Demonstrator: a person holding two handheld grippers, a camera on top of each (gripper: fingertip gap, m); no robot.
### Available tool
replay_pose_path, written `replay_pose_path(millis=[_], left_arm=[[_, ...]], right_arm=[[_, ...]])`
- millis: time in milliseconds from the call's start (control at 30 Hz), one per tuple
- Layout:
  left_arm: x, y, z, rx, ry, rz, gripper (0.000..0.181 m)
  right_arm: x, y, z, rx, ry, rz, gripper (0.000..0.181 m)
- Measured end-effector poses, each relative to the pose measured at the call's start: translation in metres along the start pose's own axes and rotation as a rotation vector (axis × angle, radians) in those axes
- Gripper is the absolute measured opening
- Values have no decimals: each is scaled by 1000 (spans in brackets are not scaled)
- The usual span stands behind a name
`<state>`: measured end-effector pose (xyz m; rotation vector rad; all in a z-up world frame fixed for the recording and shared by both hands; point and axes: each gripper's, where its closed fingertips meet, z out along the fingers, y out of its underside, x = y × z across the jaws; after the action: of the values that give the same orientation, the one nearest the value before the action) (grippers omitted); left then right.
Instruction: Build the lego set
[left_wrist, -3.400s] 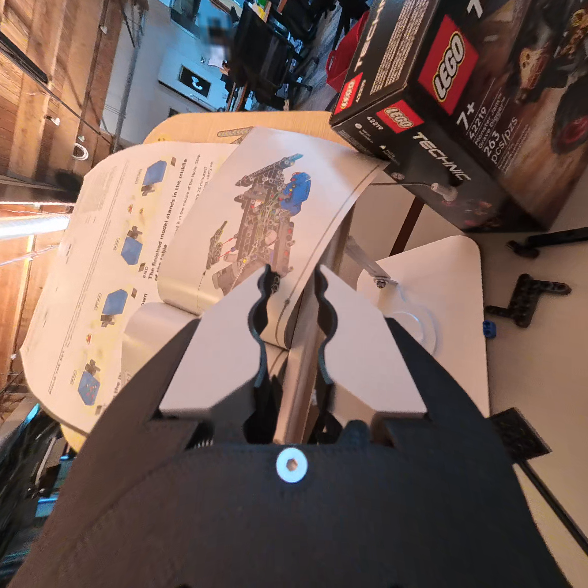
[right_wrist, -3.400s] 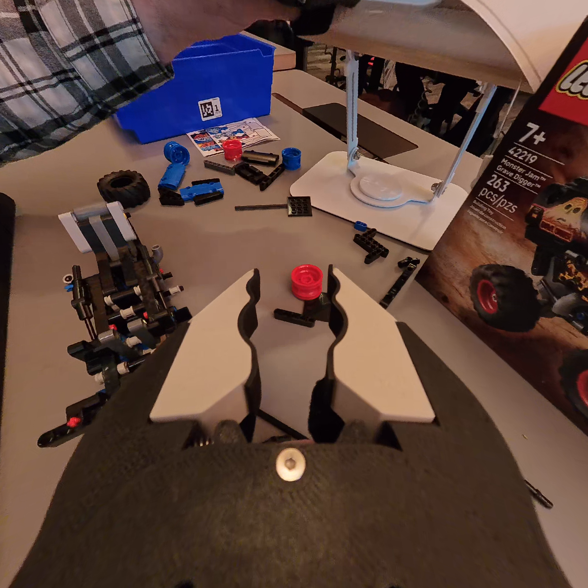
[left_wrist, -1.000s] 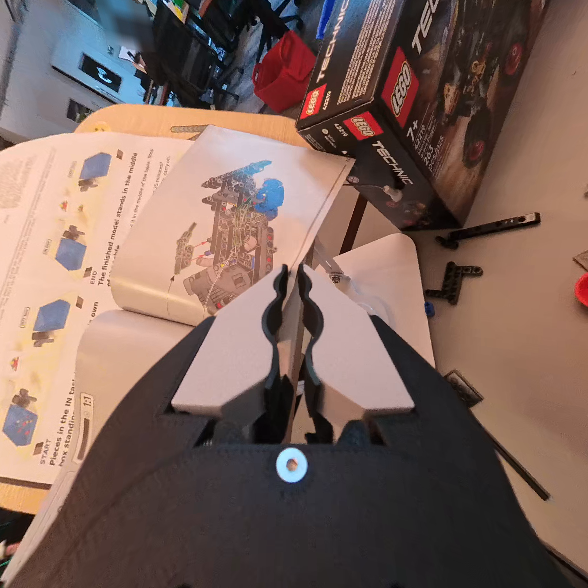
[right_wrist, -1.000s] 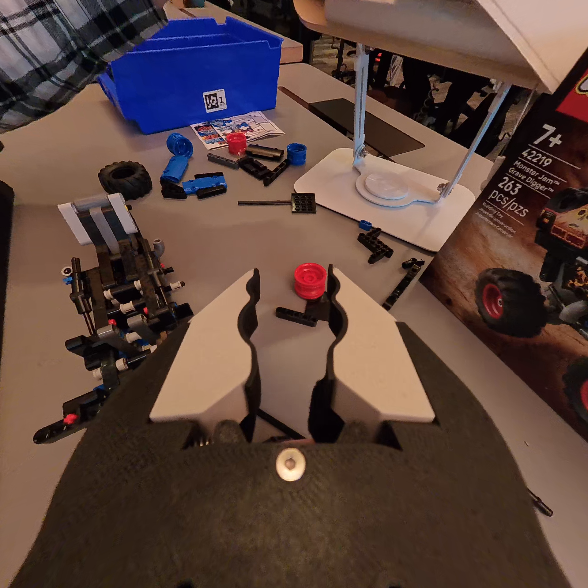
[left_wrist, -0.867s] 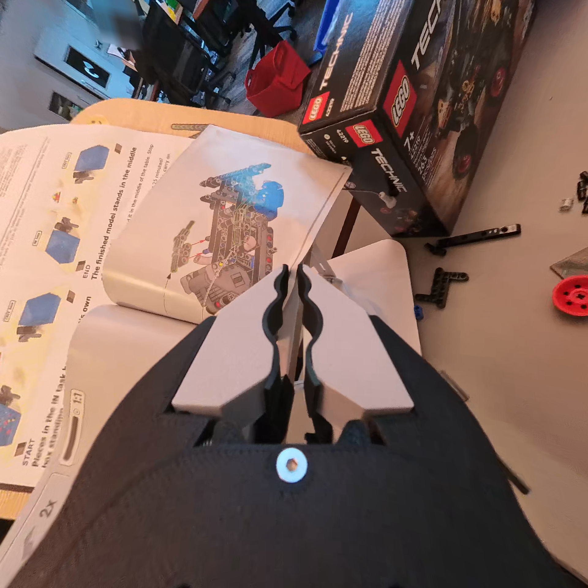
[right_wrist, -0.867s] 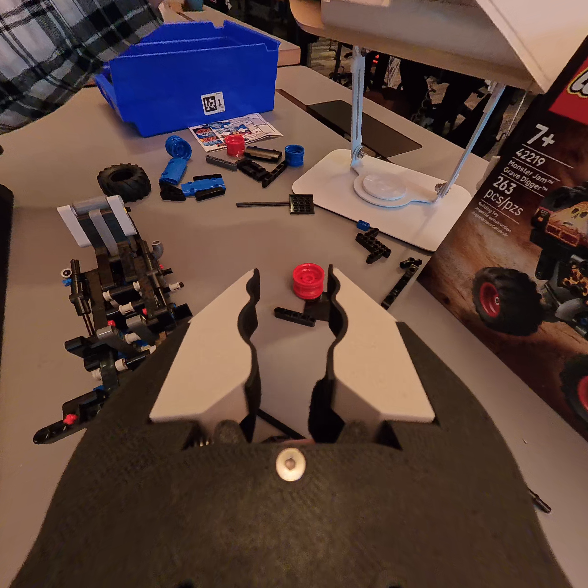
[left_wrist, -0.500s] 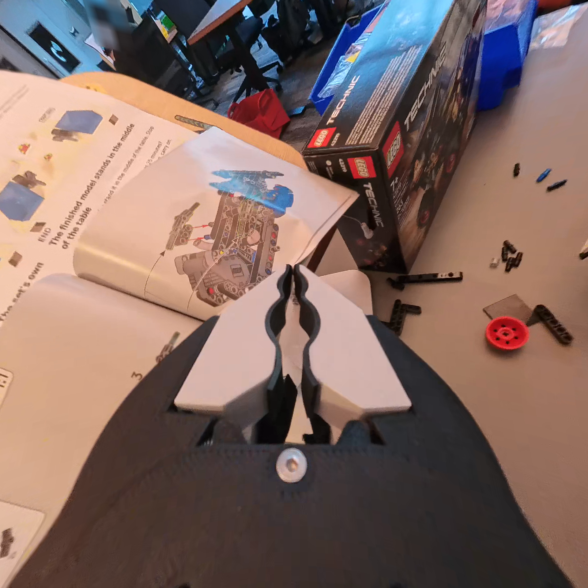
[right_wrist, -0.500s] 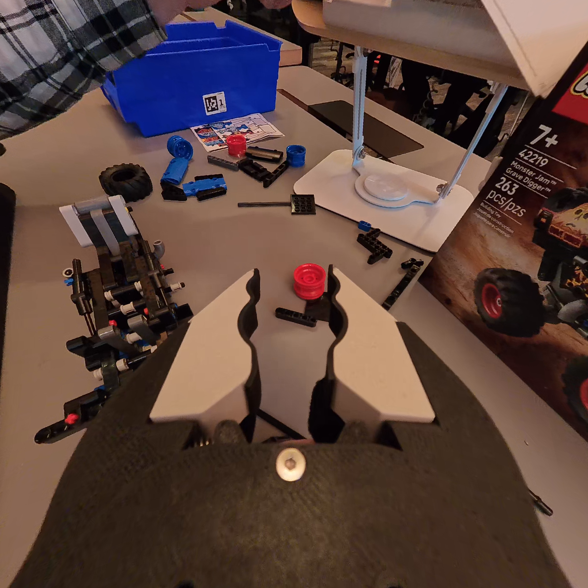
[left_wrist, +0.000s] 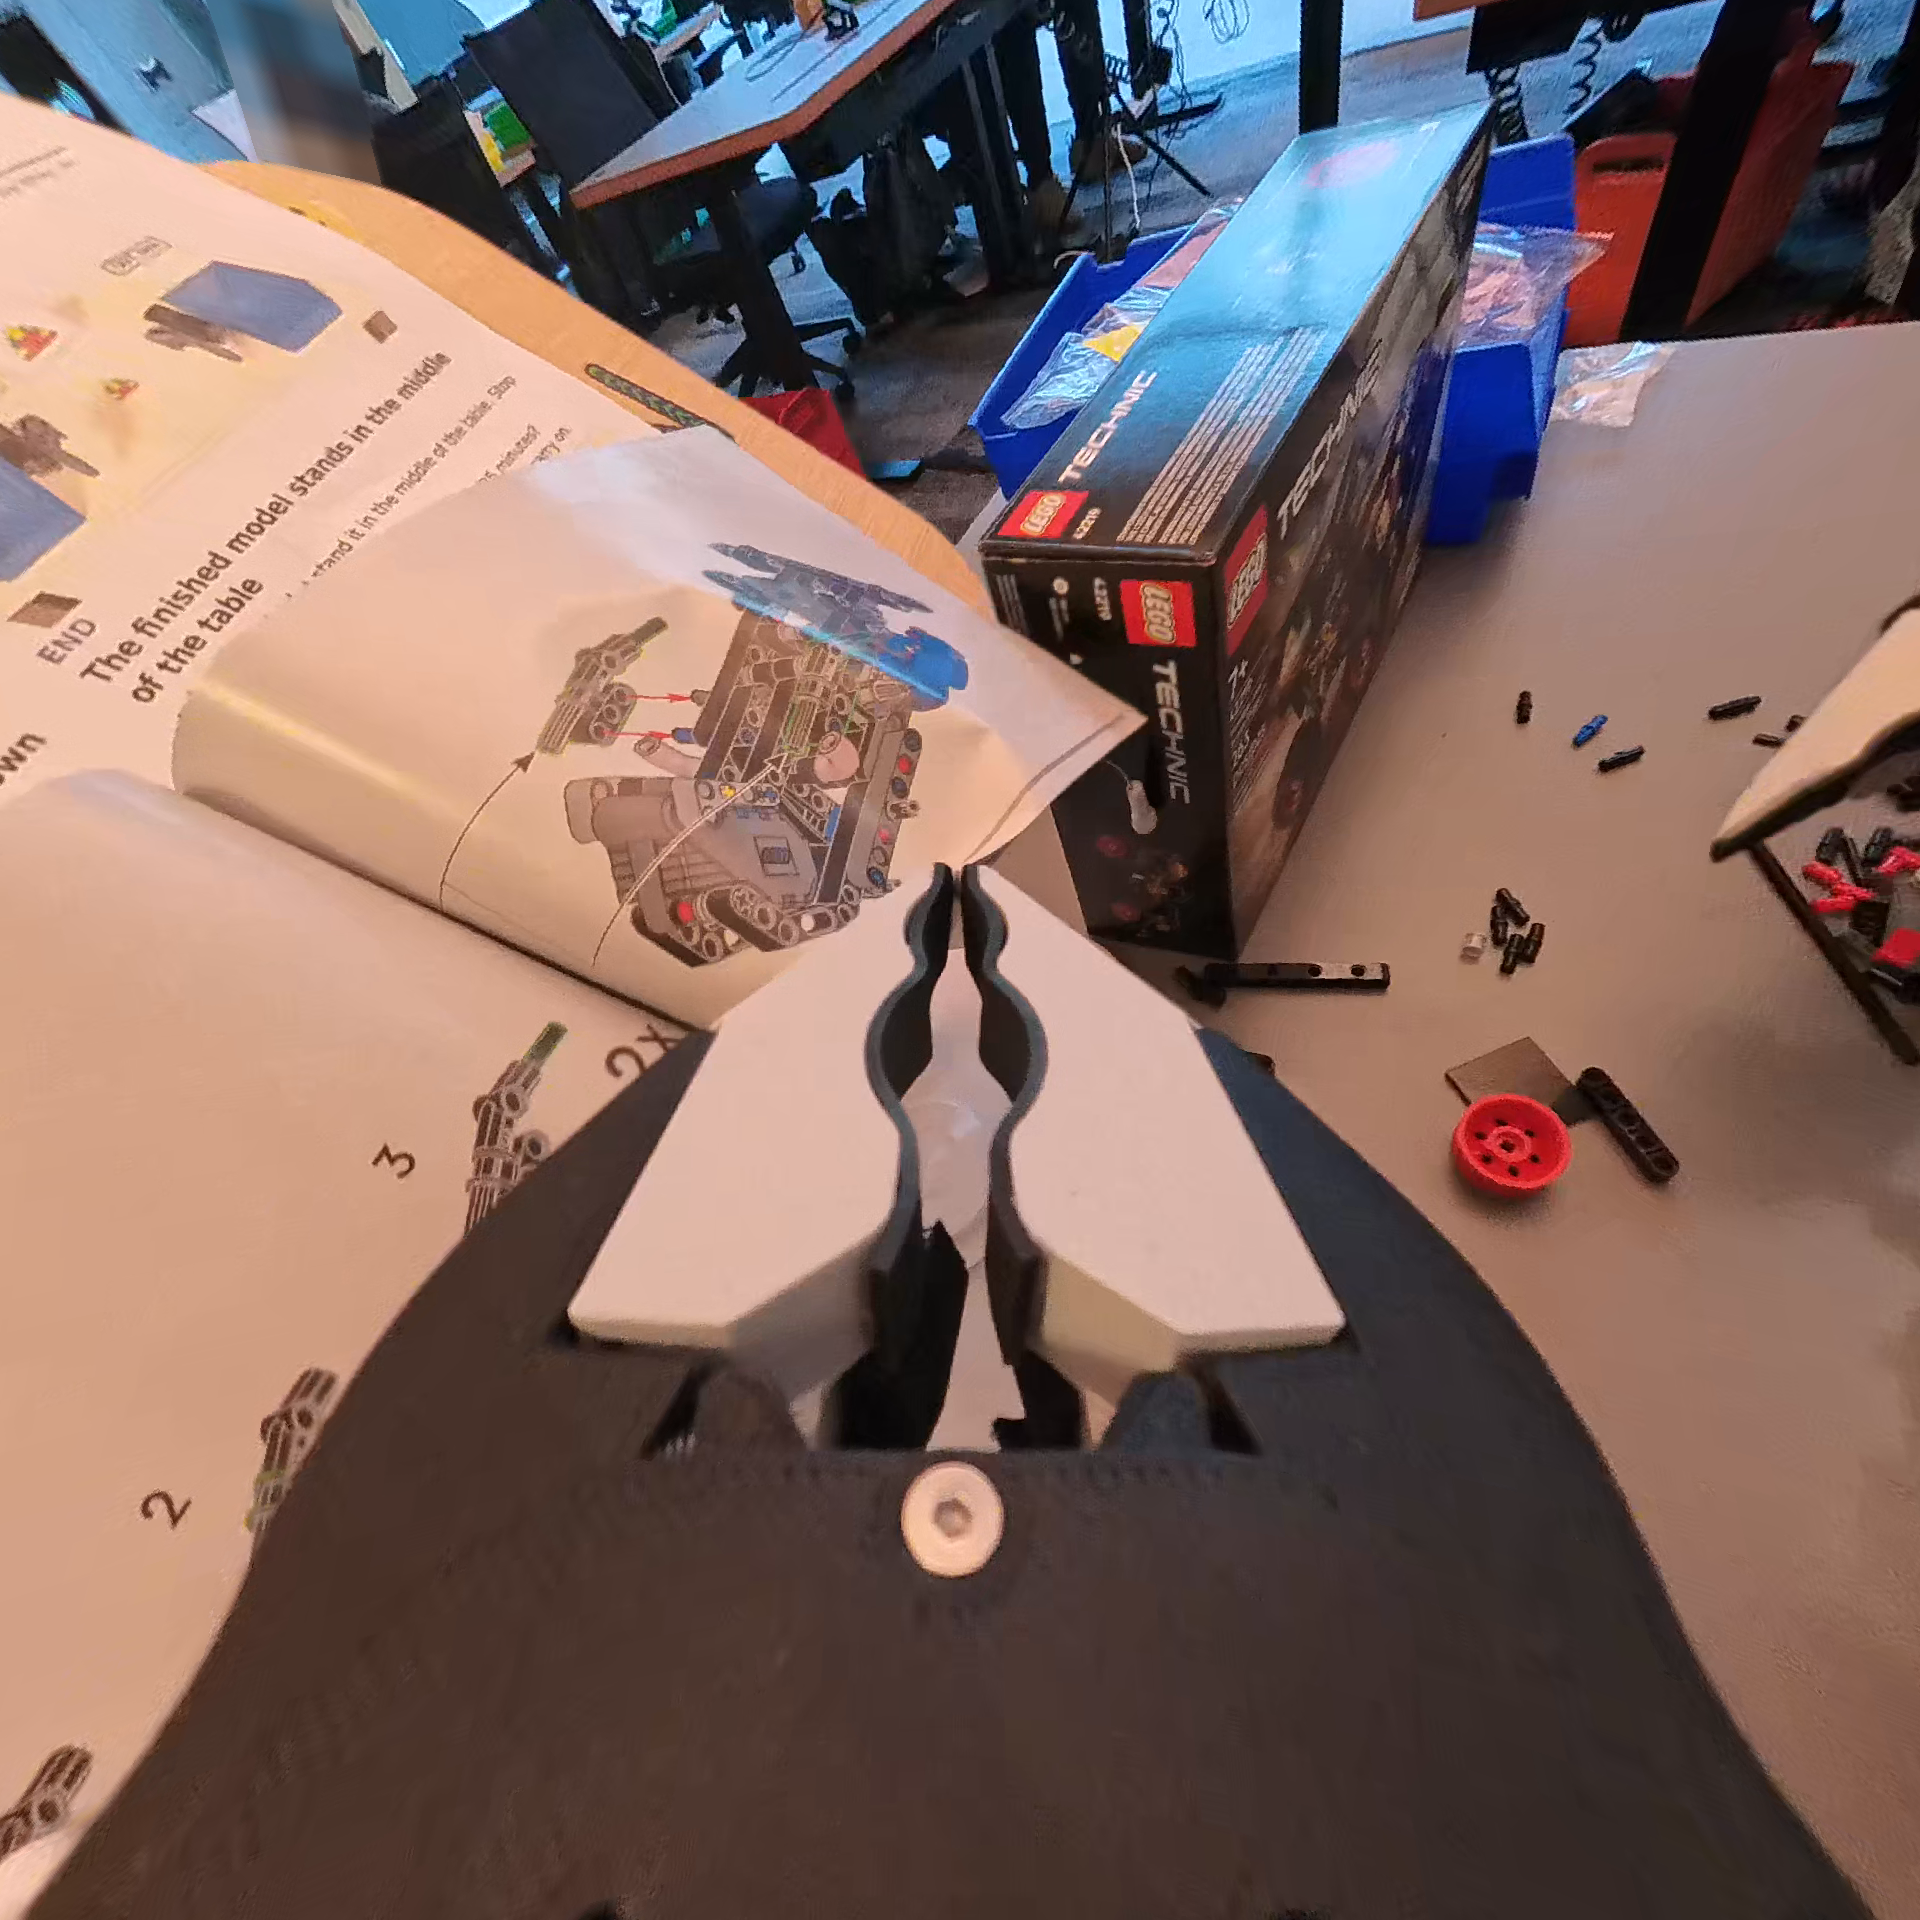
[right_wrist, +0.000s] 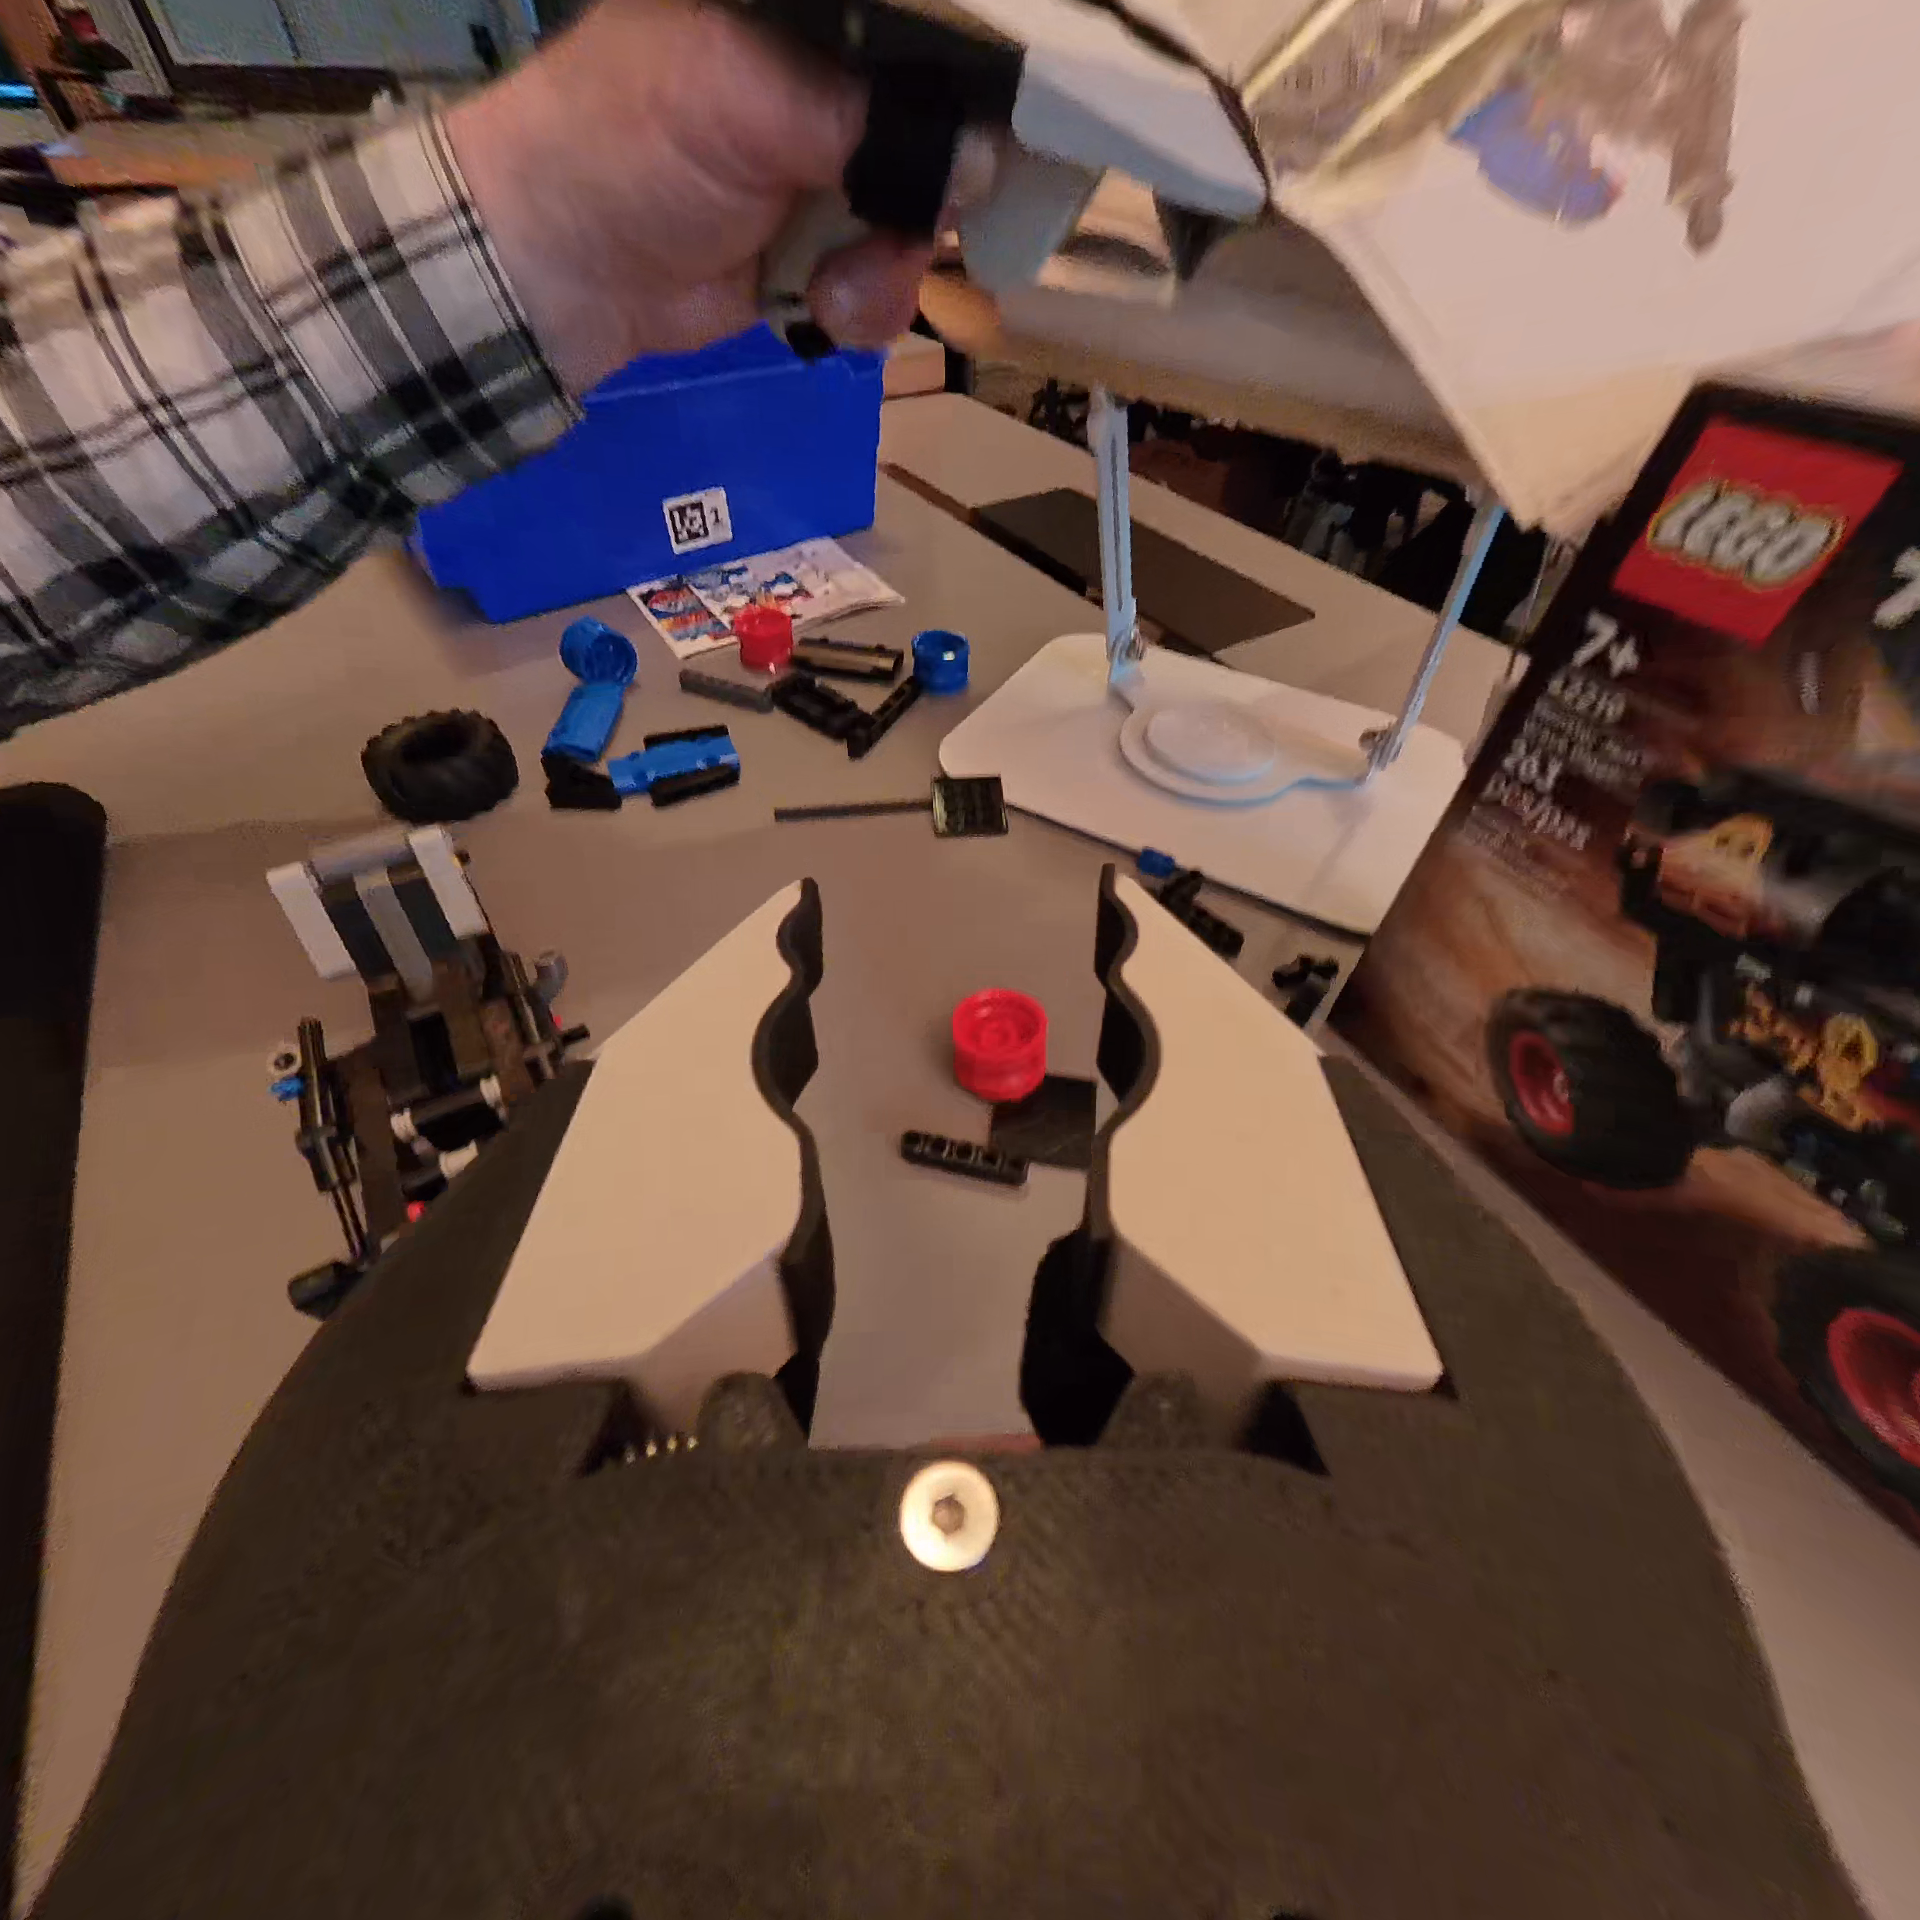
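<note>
A grey table (right_wrist: 260, 727) in a workshop with desks and chairs behind it carries scattered building pieces. The left gripper (left_wrist: 956, 883) has its tips pressed together at the lower corner of a page of the instruction booklet (left_wrist: 416, 727), which lies open on a raised stand; whether the paper is actually pinched between the tips cannot be told. The set's box (left_wrist: 1247, 644) stands upright just beyond that corner, and a blue bin (left_wrist: 1496, 416) behind it shows clear plastic bags above its rim.

The right gripper (right_wrist: 951, 914) hangs above the table with its jaws spread wide and empty. Between them, lower on the table, lie a red wheel hub (right_wrist: 997, 1039), a short black beam (right_wrist: 961, 1155) and a flat black plate (right_wrist: 1044, 1127). The partly built chassis (right_wrist: 416, 1039) rests to the left of this gripper. Farther back sits a second blue bin (right_wrist: 675, 488) with a small square tag on its front wall; its contents are hidden. In front of it lie a black tyre (right_wrist: 436, 764), blue parts, a small red hub and a sticker sheet (right_wrist: 764, 597). A person's hand (right_wrist: 665, 187) in a plaid sleeve holds the other tool at the top.
</note>
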<state>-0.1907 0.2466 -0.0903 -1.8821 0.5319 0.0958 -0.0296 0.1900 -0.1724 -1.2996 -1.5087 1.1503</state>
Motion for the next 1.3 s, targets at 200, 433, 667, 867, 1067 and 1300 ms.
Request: replay_pose_path(millis=[200, 433, 667, 867, 1067, 1300], left_arm=[[-1, 1, -3, 37, 25, -39, 0], [0, 0, -6, 70, 47, -58, 0], [0, -3, -12, 96, 61, -69, 0], [0, -3, -12, 106, 69, -79, 0], [1, -5, -11, 107, 74, -78, 0], [1, -4, -10, 95, 62, -60, 1]], right_arm=[[21, -37, 23, -6, 17, -47, 61], [60, -64, 67, -1, 69, -13, 76], [84, -61, 89, 1, 128, 39, 80], [88, -62, 90, 19, 141, 42, 80], [87, -71, 89, 66, 113, 79, 79], [83, -95, 82, 158, 96, 66, 77]])
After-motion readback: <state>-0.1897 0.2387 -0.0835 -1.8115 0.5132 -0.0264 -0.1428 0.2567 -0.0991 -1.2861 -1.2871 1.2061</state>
